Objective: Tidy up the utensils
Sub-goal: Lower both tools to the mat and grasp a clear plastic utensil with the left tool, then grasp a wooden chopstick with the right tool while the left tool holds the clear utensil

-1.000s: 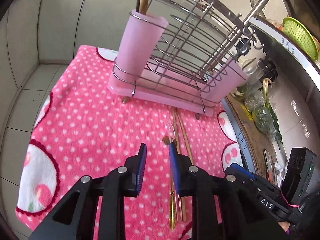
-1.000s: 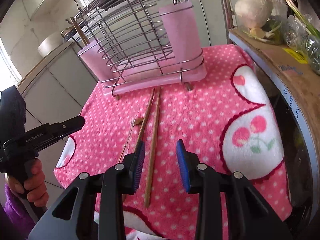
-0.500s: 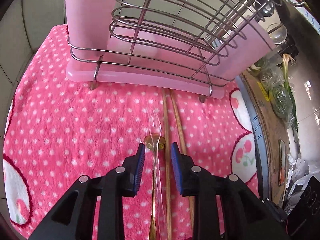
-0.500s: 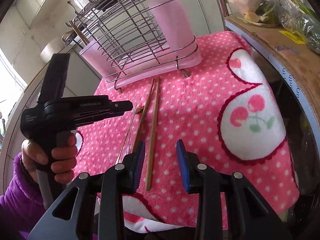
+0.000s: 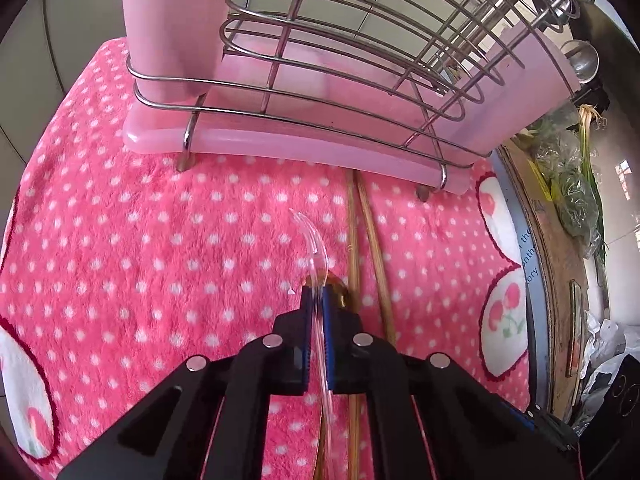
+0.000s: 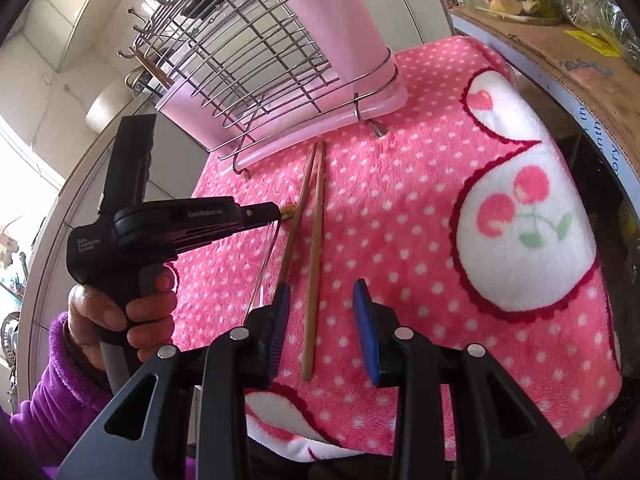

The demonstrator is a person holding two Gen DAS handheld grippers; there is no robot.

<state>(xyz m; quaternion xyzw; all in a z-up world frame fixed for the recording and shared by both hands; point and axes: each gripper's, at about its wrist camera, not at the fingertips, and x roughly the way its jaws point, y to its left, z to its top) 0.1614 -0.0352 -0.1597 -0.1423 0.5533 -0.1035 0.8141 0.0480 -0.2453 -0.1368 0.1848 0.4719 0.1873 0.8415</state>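
Observation:
My left gripper [image 5: 317, 296] is shut on a clear plastic fork [image 5: 314, 248], whose tines curve up ahead of the fingers. In the right wrist view the left gripper [image 6: 276, 211] holds the fork [image 6: 267, 256] just above the pink dotted towel [image 6: 400, 208]. A gold utensil [image 5: 340, 286] lies under the fingertips. Two wooden chopsticks [image 5: 366, 240] lie on the towel; they also show in the right wrist view [image 6: 316, 240]. My right gripper [image 6: 322, 300] is open and empty above the chopsticks' near ends. The wire rack with pink holders [image 5: 320, 80] stands behind.
A cardboard ledge with vegetables in bags [image 5: 572, 200] runs along the right of the towel. Grey cabinet panels [image 5: 60, 20] lie behind and to the left. A metal ladle [image 5: 582, 64] hangs at the rack's right end. The towel's edge drops off at the front [image 6: 360, 448].
My left gripper moved forward and down to the utensils, then closed on the clear fork. The right gripper stayed open and shifted slightly back.

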